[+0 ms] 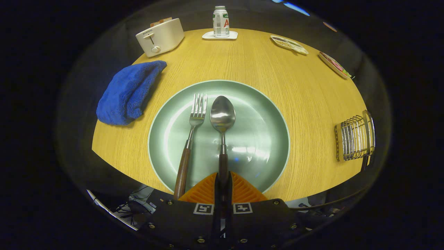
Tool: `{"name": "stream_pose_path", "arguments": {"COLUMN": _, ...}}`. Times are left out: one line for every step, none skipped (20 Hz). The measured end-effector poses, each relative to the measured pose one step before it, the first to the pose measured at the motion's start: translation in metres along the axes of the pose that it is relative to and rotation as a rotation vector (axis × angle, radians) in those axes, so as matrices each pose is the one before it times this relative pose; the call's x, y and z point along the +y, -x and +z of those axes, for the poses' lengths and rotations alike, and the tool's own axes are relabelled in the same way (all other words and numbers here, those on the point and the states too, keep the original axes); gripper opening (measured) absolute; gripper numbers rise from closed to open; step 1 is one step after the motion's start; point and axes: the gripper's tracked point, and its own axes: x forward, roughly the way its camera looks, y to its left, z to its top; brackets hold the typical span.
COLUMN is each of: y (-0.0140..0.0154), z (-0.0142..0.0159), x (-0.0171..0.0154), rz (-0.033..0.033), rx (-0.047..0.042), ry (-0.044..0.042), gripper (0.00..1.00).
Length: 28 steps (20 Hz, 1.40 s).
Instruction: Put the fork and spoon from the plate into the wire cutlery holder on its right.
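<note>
- Gripper (223, 180): we see the two fingers drawn together on the dark wooden handle of the spoon (222, 114), near its end; the grip looks closed on it, pads on either side.
- We judge the handle end is chosen so the bowl leads when the spoon is lifted and dropped into the holder.
- Spoon and fork (192, 139) lie side by side on the green plate (263, 114), handles toward the near edge of the tabletop (249, 59), heads pointing away; fork untouched, just left of the spoon.
- Wire cutlery holder (354, 138) stands at the right edge of the tabletop, well apart from the plate.
- We count neither utensil delivered yet.
- Blue cloth (128, 92) lies left of the plate; toaster (160, 36) and can (221, 21) sit along the far edge.
</note>
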Motion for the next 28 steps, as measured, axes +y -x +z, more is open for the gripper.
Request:
{"name": "stream_pose_path", "arguments": {"y": 0.00203, "z": 0.00337, "x": 0.00024, "rz": -0.00103, "rx": -0.01204, "ry": -0.00246, "gripper": 0.06}}
{"name": "stream_pose_path", "arguments": {"y": 0.00217, "z": 0.00242, "x": -0.00029, "rz": -0.00245, "rx": -0.0177, "ry": -0.00056, "gripper": 0.06}}
{"name": "stream_pose_path", "arguments": {"y": 0.00311, "z": 0.00407, "x": -0.00163, "rz": -0.00841, "rx": -0.01831, "ry": 0.00247, "gripper": 0.06}}
{"name": "stream_pose_path", "arguments": {"y": 0.00312, "z": 0.00339, "x": -0.00243, "rz": -0.01078, "rx": -0.02205, "ry": 0.00614, "gripper": 0.06}}
{"name": "stream_pose_path", "arguments": {"y": 0.00345, "z": 0.00501, "x": -0.00123, "rz": -0.00789, "rx": -0.02374, "ry": 0.00415, "gripper": 0.06}}
{"name": "stream_pose_path", "arguments": {"y": 0.00373, "z": 0.00471, "x": -0.00072, "rz": -0.00235, "rx": -0.02506, "ry": 0.00065, "gripper": 0.06}}
{"name": "stream_pose_path", "arguments": {"y": 0.00336, "z": 0.00666, "x": 0.00035, "rz": 0.00009, "rx": -0.02491, "ry": -0.00296, "gripper": 0.06}}
{"name": "stream_pose_path", "arguments": {"y": 0.00426, "z": 0.00398, "x": -0.00245, "rz": -0.01016, "rx": -0.01666, "ry": -0.00249, "gripper": 0.06}}
{"name": "stream_pose_path", "arguments": {"y": 0.00413, "z": 0.00588, "x": -0.0024, "rz": -0.01228, "rx": -0.02147, "ry": -0.00593, "gripper": 0.06}}
{"name": "stream_pose_path", "arguments": {"y": 0.00501, "z": 0.00674, "x": -0.00078, "rz": -0.0024, "rx": -0.02197, "ry": -0.01234, "gripper": 0.06}}
{"name": "stream_pose_path", "arguments": {"y": 0.00448, "z": 0.00702, "x": -0.00145, "rz": -0.00306, "rx": -0.01994, "ry": -0.01481, "gripper": 0.06}}
{"name": "stream_pose_path", "arguments": {"y": 0.00529, "z": 0.00637, "x": -0.00528, "rz": -0.01173, "rx": -0.01868, "ry": -0.01122, "gripper": 0.06}}
{"name": "stream_pose_path", "arguments": {"y": 0.00536, "z": 0.00613, "x": -0.00646, "rz": -0.01584, "rx": -0.01597, "ry": -0.00932, "gripper": 0.06}}
{"name": "stream_pose_path", "arguments": {"y": 0.00456, "z": 0.00535, "x": -0.00703, "rz": -0.01592, "rx": -0.01182, "ry": -0.01097, "gripper": 0.06}}
{"name": "stream_pose_path", "arguments": {"y": 0.00573, "z": 0.00637, "x": -0.00772, "rz": -0.01536, "rx": -0.0152, "ry": -0.01528, "gripper": 0.06}}
{"name": "stream_pose_path", "arguments": {"y": 0.00447, "z": 0.0046, "x": -0.00996, "rz": -0.01962, "rx": -0.00963, "ry": -0.01657, "gripper": 0.06}}
{"name": "stream_pose_path", "arguments": {"y": 0.00386, "z": 0.00565, "x": -0.01033, "rz": -0.02158, "rx": -0.00762, "ry": -0.01914, "gripper": 0.06}}
{"name": "stream_pose_path", "arguments": {"y": 0.00392, "z": 0.00365, "x": -0.01218, "rz": -0.02488, "rx": -0.00492, "ry": -0.02068, "gripper": 0.06}}
{"name": "stream_pose_path", "arguments": {"y": 0.00502, "z": 0.00342, "x": -0.01318, "rz": -0.02667, "rx": -0.00531, "ry": -0.02497, "gripper": 0.06}}
{"name": "stream_pose_path", "arguments": {"y": 0.00313, "z": 0.00307, "x": -0.01411, "rz": -0.03065, "rx": -0.0002, "ry": -0.02932, "gripper": 0.06}}
{"name": "stream_pose_path", "arguments": {"y": 0.00236, "z": 0.00193, "x": -0.01349, "rz": -0.02632, "rx": 0.00156, "ry": -0.03373, "gripper": 0.06}}
{"name": "stream_pose_path", "arguments": {"y": 0.00213, "z": 0.00082, "x": -0.01426, "rz": -0.0258, "rx": 0.00372, "ry": -0.03481, "gripper": 0.06}}
{"name": "stream_pose_path", "arguments": {"y": 0.001, "z": 0.00029, "x": -0.01449, "rz": -0.02691, "rx": 0.00437, "ry": -0.03259, "gripper": 0.06}}
{"name": "stream_pose_path", "arguments": {"y": 0.00032, "z": -0.00004, "x": -0.01405, "rz": -0.02758, "rx": 0.00761, "ry": -0.03067, "gripper": 0.06}}
{"name": "stream_pose_path", "arguments": {"y": -0.00036, "z": -0.00148, "x": -0.01247, "rz": -0.02163, "rx": 0.00854, "ry": -0.02502, "gripper": 0.06}}
{"name": "stream_pose_path", "arguments": {"y": 0.00032, "z": -0.00095, "x": -0.0115, "rz": -0.01916, "rx": 0.00864, "ry": -0.02496, "gripper": 0.06}}
{"name": "stream_pose_path", "arguments": {"y": -0.00137, "z": -0.00154, "x": -0.01121, "rz": -0.01895, "rx": 0.0101, "ry": -0.02405, "gripper": 0.06}}
{"name": "stream_pose_path", "arguments": {"y": -0.00073, "z": -0.00015, "x": -0.00916, "rz": -0.01634, "rx": 0.00814, "ry": -0.02543, "gripper": 0.06}}
